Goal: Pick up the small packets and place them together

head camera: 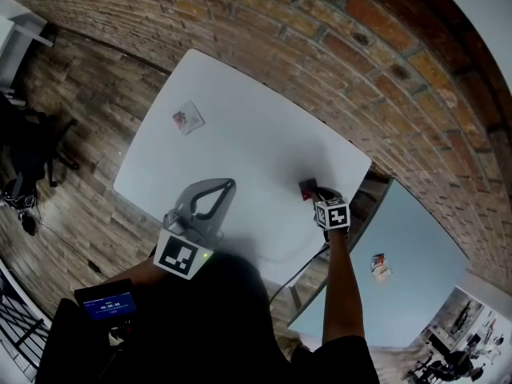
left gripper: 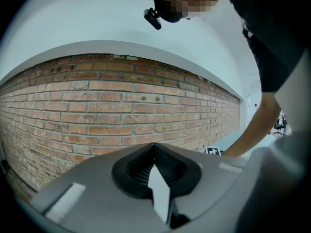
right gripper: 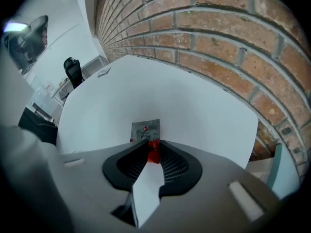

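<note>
One small silver-and-red packet (head camera: 307, 188) lies near the right edge of the white table (head camera: 256, 150). My right gripper (head camera: 314, 193) points steeply down at it. In the right gripper view the packet's (right gripper: 145, 129) red near end sits pinched between the jaws of the right gripper (right gripper: 153, 148). A second small packet (head camera: 188, 118) lies flat far off at the table's left side. My left gripper (head camera: 226, 185) hovers roughly level over the table's near edge, shut and empty. In the left gripper view the left gripper (left gripper: 155, 148) faces only the brick wall.
A brick wall (head camera: 336, 30) runs close behind the table. To the right stands a pale blue table (head camera: 408, 246) with a small packet-like item (head camera: 380, 266) on it. Wooden floor (head camera: 72, 118) lies to the left. A person's arm (left gripper: 252, 130) reaches across at the right of the left gripper view.
</note>
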`<state>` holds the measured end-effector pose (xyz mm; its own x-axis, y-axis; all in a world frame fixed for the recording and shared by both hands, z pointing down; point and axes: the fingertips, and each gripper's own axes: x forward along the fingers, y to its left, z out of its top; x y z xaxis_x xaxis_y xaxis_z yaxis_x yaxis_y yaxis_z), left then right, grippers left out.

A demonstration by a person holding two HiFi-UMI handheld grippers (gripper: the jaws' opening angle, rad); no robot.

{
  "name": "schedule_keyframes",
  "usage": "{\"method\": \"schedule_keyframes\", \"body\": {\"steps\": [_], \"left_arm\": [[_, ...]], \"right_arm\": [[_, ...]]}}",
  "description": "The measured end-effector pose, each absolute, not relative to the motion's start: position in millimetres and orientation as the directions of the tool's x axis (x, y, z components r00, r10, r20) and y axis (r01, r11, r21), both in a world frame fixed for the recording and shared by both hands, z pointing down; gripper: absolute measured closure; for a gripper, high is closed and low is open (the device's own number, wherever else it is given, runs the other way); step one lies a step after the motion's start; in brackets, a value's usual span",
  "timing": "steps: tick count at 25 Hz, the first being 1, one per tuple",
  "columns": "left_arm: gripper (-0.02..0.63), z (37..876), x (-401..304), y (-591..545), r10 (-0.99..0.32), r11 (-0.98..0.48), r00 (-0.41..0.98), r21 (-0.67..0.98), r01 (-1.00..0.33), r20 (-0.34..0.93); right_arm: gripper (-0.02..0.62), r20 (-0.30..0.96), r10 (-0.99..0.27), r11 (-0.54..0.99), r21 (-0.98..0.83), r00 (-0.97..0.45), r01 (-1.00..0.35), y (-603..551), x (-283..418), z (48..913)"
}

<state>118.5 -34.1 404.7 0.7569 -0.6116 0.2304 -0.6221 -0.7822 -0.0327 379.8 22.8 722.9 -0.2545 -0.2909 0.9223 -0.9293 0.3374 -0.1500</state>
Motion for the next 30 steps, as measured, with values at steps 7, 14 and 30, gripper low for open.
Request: {"method": "schedule_keyframes", "body": {"steps": [7,14,30], "left_arm": [[0.606,404,118,-31,-0.608,-0.785,0.763,-0.028,-0.618,0.22],[0.606,405,111,-29,-0.613,-0.78,0.765,0.002,-0.626,0.197],[0.546,435,121,-7,-0.446,-0.793,0.847,0.311,-0.524,0.29]], "right_arm": [[0.588,0.898,-0.338,0.267,-0.194,-0.28,-0.944,29,378,716],[0.591,0.841,-0.472,0.238,-0.17,-0.266,-0.956,23,377,686],[0.591,0.675,-0.666,0.278,-0.169,-0.317,-0.946,28,317,595]]}}
